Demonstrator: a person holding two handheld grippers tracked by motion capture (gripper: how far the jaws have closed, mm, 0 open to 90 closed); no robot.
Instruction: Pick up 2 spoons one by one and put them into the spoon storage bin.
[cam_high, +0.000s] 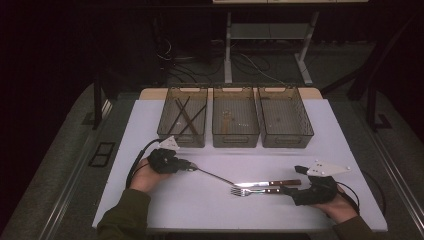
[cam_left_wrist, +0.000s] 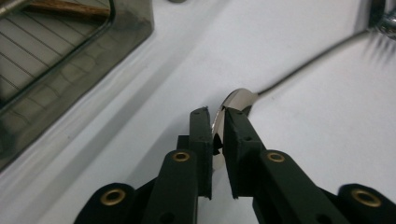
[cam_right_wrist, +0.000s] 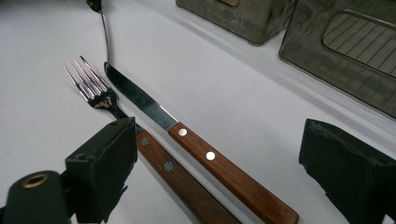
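Observation:
A slim metal spoon (cam_high: 215, 176) lies on the white table, its bowl toward the left. My left gripper (cam_high: 192, 166) is shut on that bowl; in the left gripper view the pads (cam_left_wrist: 201, 128) pinch the shiny bowl's edge (cam_left_wrist: 240, 97) and the thin handle runs off to the upper right. A wood-handled knife (cam_high: 267, 183) and a fork (cam_high: 252, 191) lie side by side right of centre. My right gripper (cam_high: 294, 180) stands open at their handle ends. In the right gripper view the knife (cam_right_wrist: 205, 154) and fork (cam_right_wrist: 93, 88) lie between the wide-apart jaws, untouched.
Three smoky see-through bins stand in a row at the back of the table: the left bin (cam_high: 165, 131) holds several dark sticks, the middle bin (cam_high: 235, 137) and right bin (cam_high: 286, 141) hold small items that I cannot make out. The table's front edge (cam_high: 200, 227) lies near my forearms.

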